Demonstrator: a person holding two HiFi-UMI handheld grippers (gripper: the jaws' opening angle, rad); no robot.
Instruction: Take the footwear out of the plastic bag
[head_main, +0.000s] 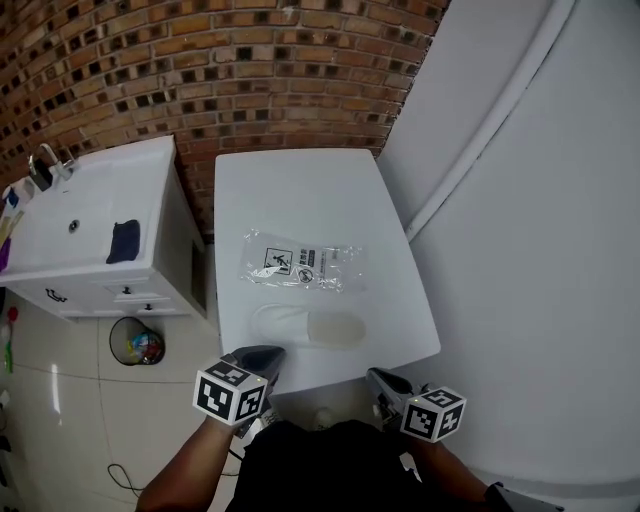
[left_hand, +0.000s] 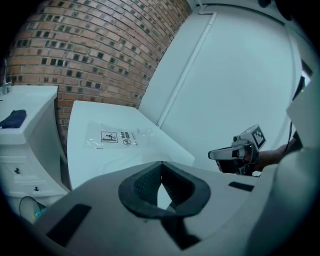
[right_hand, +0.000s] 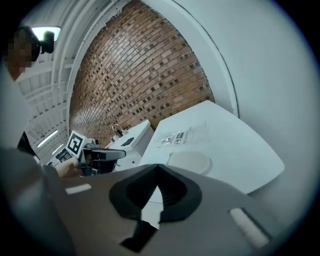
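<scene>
A white slipper (head_main: 308, 327) lies outside the flat plastic bag (head_main: 303, 262) near the counter's (head_main: 300, 190) front edge; the left gripper (head_main: 263, 358) and right gripper (head_main: 387, 381) hover close, fingers pressed together and empty, so a stray brush could likely knock it off.

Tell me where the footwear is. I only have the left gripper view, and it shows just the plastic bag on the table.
Observer: The head view shows a white slipper lying on the white table. It is outside the clear plastic bag, between the bag and the table's near edge.
Operator: Is the right gripper carrying anything? I only see it side-on.
Observer: No. In the right gripper view, the right gripper has its jaws together with nothing between them.
</scene>
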